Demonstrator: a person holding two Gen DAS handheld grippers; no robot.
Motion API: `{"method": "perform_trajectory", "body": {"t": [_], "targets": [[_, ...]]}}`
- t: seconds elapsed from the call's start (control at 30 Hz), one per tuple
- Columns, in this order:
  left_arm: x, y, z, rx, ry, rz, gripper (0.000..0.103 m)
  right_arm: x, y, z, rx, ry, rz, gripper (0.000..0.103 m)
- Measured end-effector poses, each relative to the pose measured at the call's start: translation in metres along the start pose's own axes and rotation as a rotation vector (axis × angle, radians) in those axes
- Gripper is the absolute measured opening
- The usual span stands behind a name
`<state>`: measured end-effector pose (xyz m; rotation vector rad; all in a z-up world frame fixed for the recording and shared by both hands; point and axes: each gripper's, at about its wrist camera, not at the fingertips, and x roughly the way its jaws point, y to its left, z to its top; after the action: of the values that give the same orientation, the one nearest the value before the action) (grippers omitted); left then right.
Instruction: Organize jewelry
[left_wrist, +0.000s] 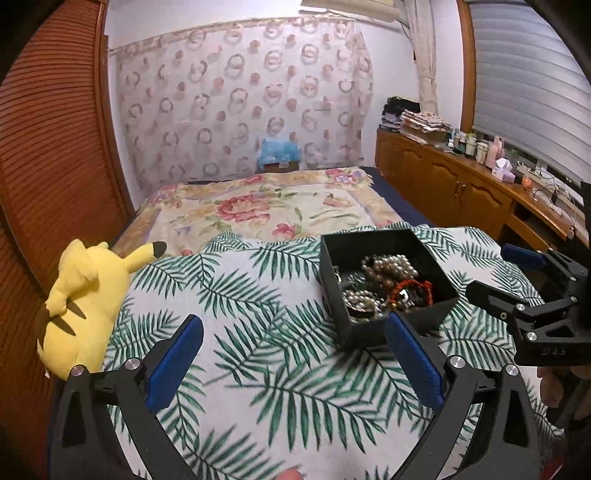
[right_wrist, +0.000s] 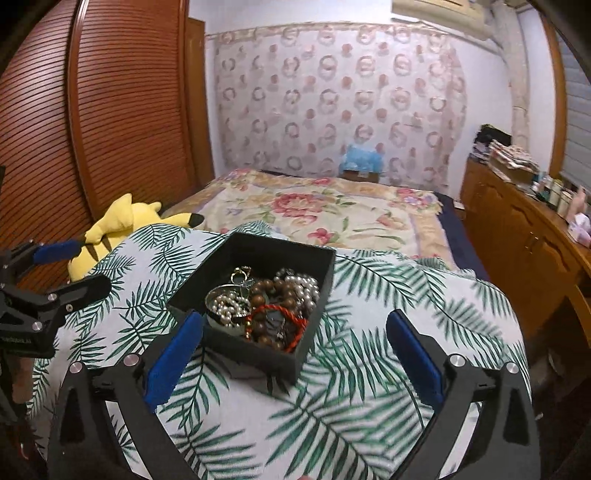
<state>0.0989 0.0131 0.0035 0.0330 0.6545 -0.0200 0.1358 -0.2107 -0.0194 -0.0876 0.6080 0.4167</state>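
Note:
A black open box (left_wrist: 432, 312) sits on a palm-leaf cloth (left_wrist: 258, 306); it also shows in the right wrist view (right_wrist: 266, 356). It holds a tangle of jewelry: pearl strands (right_wrist: 225, 306), brown wooden beads (right_wrist: 273, 291) and a red cord bracelet (right_wrist: 288, 317). My left gripper (left_wrist: 295, 332) is open and empty, just left of the box and near its front corner. My right gripper (right_wrist: 295, 328) is open and empty, with its left finger at the box's near-left edge. Each gripper shows at the side of the other's view.
A yellow plush toy (left_wrist: 85, 299) lies at the cloth's left edge by a louvred wooden wardrobe (left_wrist: 48, 166). A floral bedspread (left_wrist: 266, 210) stretches behind. A wooden cabinet (left_wrist: 461, 184) with bottles and clutter runs along the right.

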Motion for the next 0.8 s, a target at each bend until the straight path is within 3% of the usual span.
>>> {"method": "perform_trajectory", "body": {"t": [0.47, 0.8], "targets": [[-0.043, -0.016, -0.004, -0.009, -0.06, -0.015, 0.095, -0.073, -0.005, -0.014, 0.09, -0.133, -0.024, 0.1], [-0.054, -0.022, -0.007, -0.005, -0.081, -0.009, 0.095, -0.081, -0.007, -0.015, 0.099, -0.157, -0.039, 0.1]]}}
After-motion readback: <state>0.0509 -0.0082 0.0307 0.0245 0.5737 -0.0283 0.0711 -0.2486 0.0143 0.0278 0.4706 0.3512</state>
